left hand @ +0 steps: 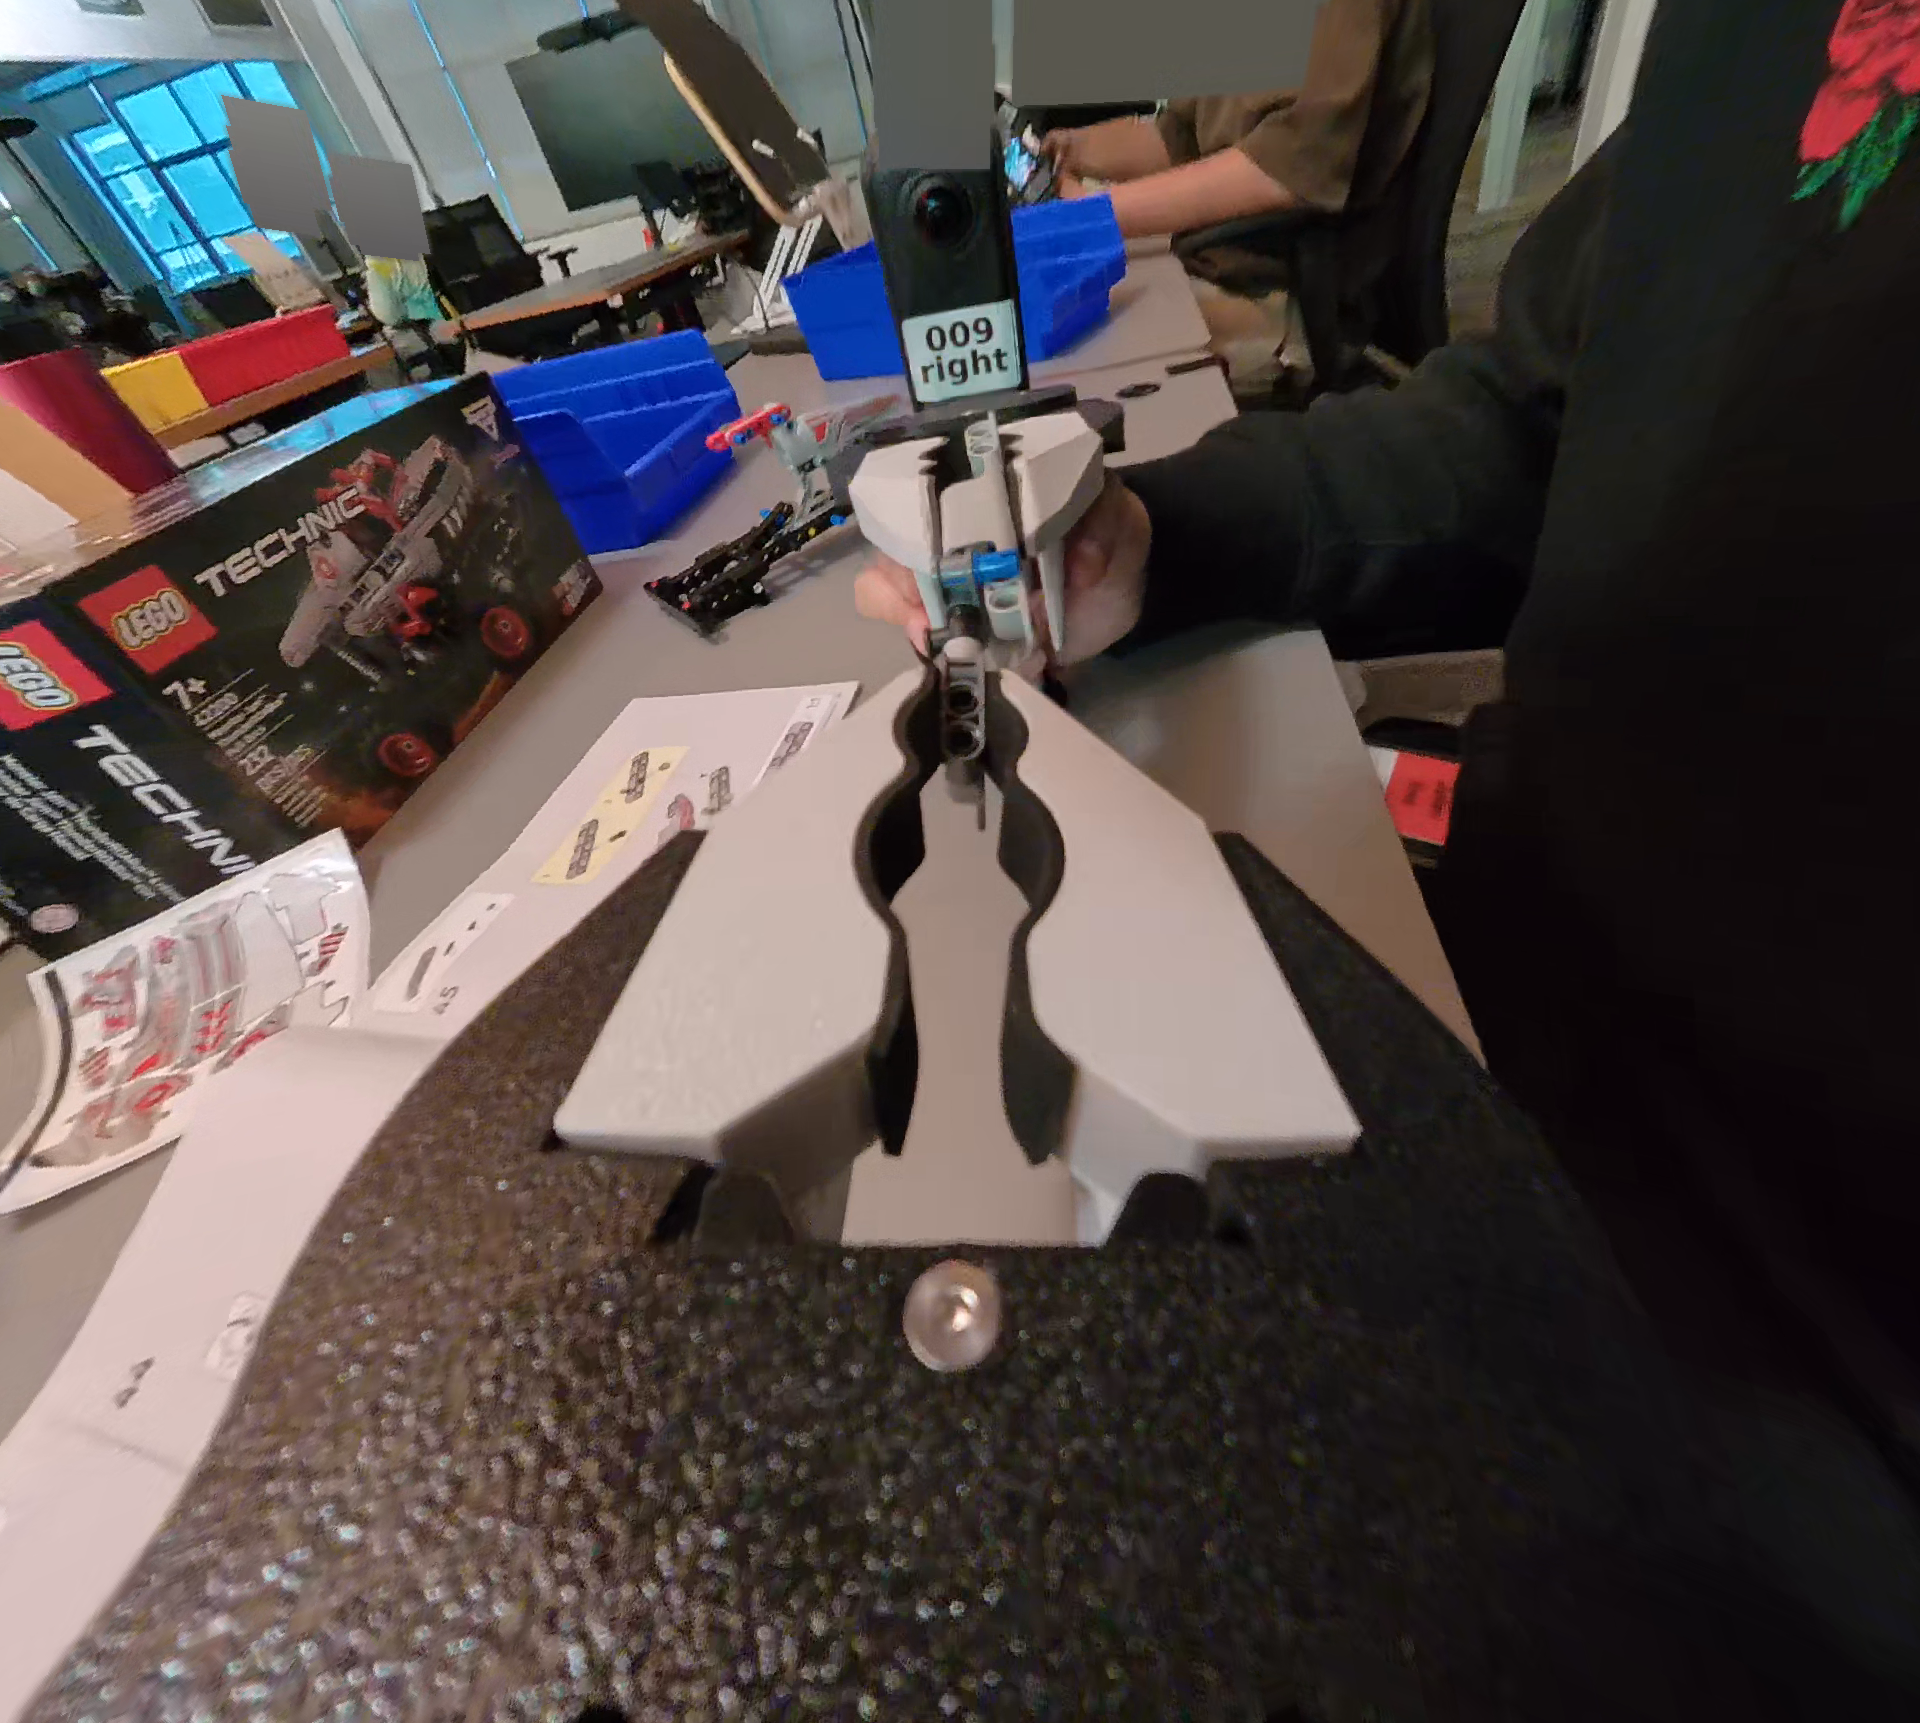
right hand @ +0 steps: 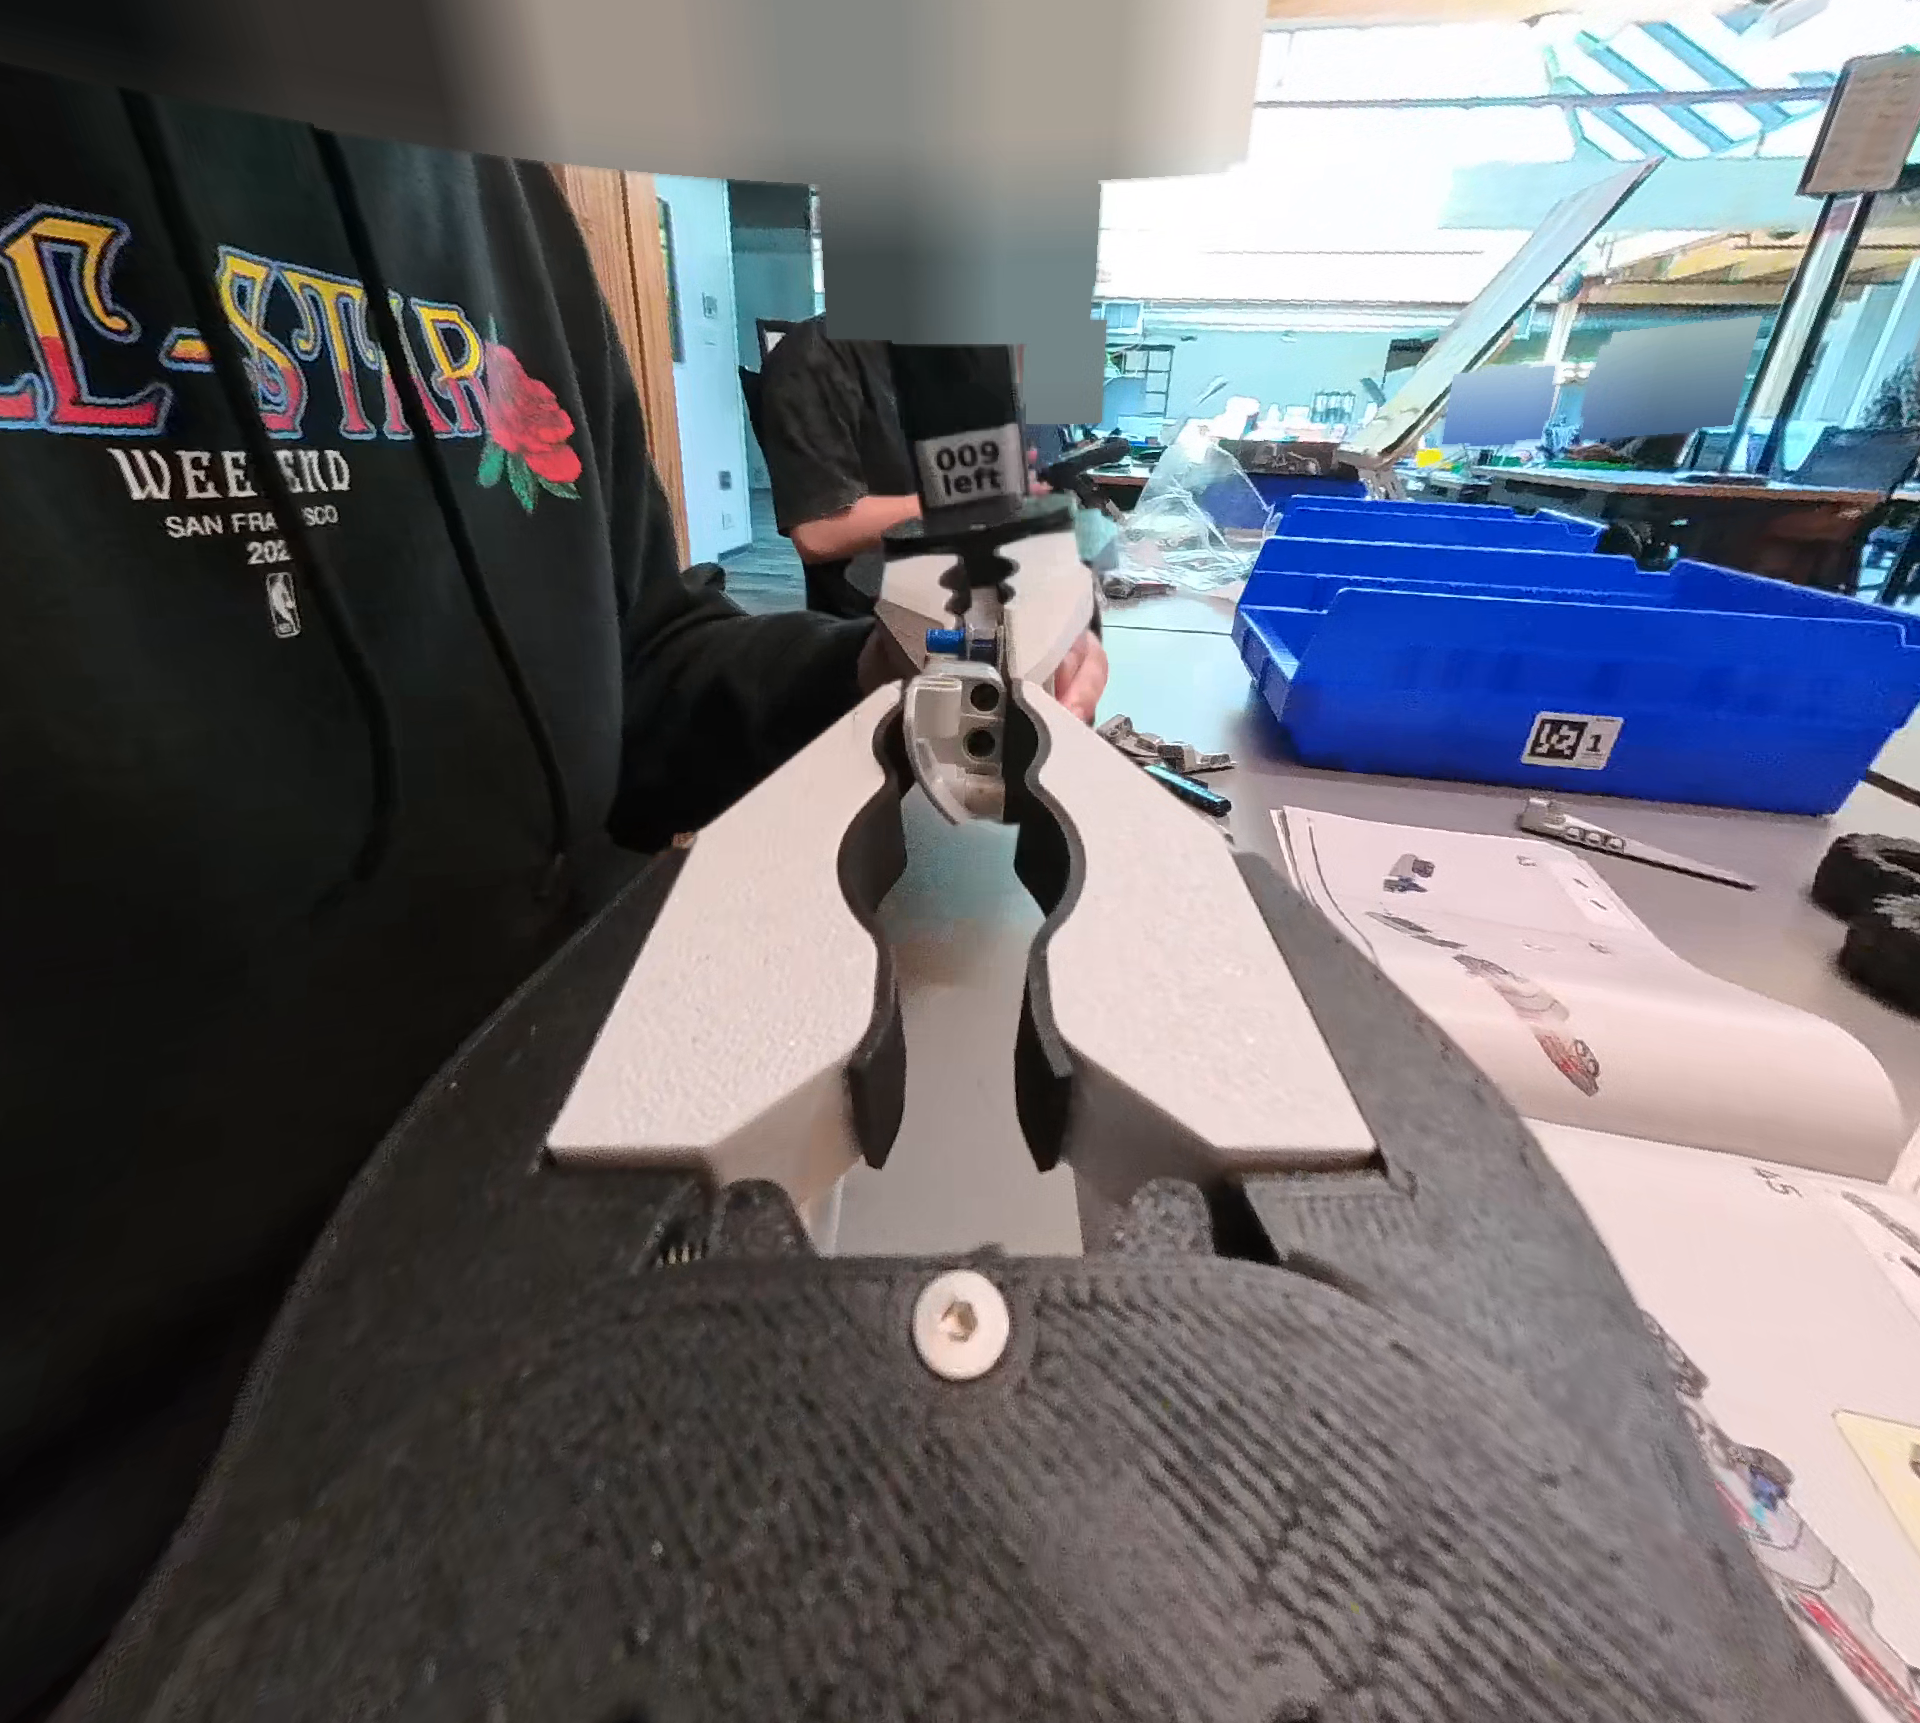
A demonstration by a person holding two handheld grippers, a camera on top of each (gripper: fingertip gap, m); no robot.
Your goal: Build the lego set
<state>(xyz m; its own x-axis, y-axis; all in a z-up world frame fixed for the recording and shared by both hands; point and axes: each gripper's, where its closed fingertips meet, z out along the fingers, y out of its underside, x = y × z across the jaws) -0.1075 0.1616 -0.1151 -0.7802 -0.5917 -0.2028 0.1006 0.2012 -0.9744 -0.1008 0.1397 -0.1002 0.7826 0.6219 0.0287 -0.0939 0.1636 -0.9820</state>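
Note:
In the left wrist view my left gripper (left hand: 961,699) is shut on a narrow dark grey Lego beam (left hand: 964,728) with holes. My right gripper (left hand: 982,593) faces it tip to tip, shut on a light grey Lego piece (left hand: 975,520) that carries a blue pin (left hand: 995,570). The two pieces touch between the tips, held above the table. In the right wrist view my right gripper (right hand: 961,709) grips the light grey curved piece (right hand: 940,738). The left gripper (right hand: 966,650) stands opposite, and the blue pin (right hand: 943,639) sits at the joint. How far the pieces are pushed together is hidden.
The Lego box (left hand: 291,593), a sticker sheet (left hand: 187,977) and the open instruction booklet (left hand: 644,800) lie at the left. A black part-built frame (left hand: 743,567) and blue bins (right hand: 1558,686) stand behind. Black tyres (right hand: 1870,904) and a grey wedge (right hand: 1621,842) lie by the booklet (right hand: 1558,977). Left and right tips are no more than a few centimetres apart.

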